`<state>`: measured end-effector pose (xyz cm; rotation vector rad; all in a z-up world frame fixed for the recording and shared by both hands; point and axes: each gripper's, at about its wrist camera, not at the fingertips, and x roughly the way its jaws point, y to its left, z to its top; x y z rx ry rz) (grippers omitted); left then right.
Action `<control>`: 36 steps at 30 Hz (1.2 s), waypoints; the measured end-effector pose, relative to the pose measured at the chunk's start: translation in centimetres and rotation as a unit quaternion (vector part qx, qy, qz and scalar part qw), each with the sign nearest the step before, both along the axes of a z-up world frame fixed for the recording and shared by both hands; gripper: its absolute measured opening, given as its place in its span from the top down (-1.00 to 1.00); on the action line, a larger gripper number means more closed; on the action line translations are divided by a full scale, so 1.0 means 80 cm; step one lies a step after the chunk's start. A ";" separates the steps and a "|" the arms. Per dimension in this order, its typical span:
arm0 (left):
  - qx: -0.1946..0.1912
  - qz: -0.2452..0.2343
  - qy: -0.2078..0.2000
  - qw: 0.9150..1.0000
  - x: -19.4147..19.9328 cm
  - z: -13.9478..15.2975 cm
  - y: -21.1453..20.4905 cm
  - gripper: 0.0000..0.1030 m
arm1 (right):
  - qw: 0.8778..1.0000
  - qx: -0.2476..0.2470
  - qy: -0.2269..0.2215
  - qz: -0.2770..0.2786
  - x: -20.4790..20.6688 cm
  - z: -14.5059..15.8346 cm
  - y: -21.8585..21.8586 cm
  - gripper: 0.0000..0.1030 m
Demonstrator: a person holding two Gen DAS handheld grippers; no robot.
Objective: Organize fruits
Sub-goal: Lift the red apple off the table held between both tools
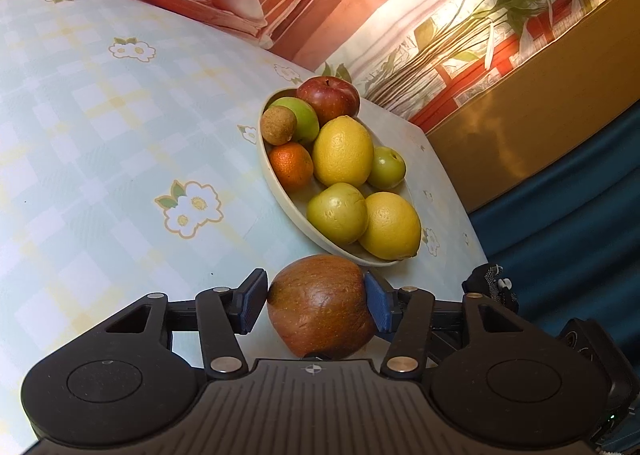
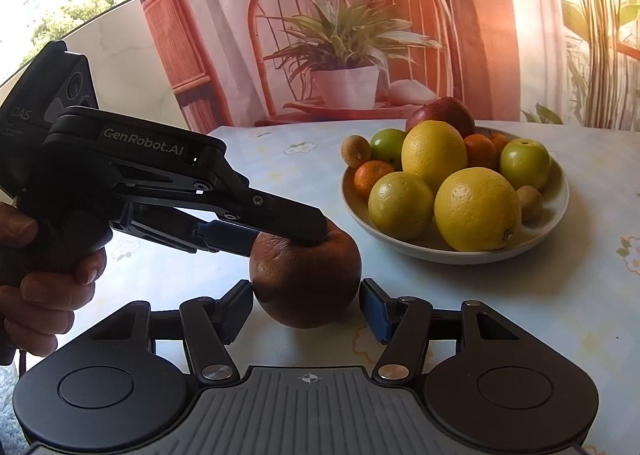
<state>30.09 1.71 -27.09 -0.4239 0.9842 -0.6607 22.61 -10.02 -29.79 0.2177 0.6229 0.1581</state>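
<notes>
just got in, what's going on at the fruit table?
A person is working two handheld claws around one brownish-red fruit on the table, beside a bowl already piled with lemons, apples and small oranges. The left claw has its pads at the fruit's sides. The right claw brackets it too, with a small gap on its right side. The fruit isn't in the bowl yet.
</notes>
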 end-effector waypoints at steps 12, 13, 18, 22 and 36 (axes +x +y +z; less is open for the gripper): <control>0.046 -0.021 -0.017 0.999 0.010 0.015 -0.006 0.01 | 1.000 0.011 -0.002 -0.002 -0.005 -0.003 -0.004 -0.04; 0.040 -0.019 -0.012 0.999 0.011 0.014 -0.003 0.03 | 1.000 0.013 -0.002 -0.001 -0.005 -0.003 -0.005 -0.02; 0.026 -0.015 -0.007 1.000 0.011 0.008 0.002 0.03 | 1.000 0.011 0.000 0.000 -0.004 -0.001 -0.003 -0.01; 0.026 -0.019 0.000 0.999 0.015 0.009 0.004 0.03 | 1.000 -0.002 0.002 0.002 0.000 0.001 0.002 -0.02; 0.019 0.002 -0.001 1.000 0.002 0.013 0.015 0.05 | 0.999 -0.029 -0.010 0.024 0.002 0.006 0.017 -0.03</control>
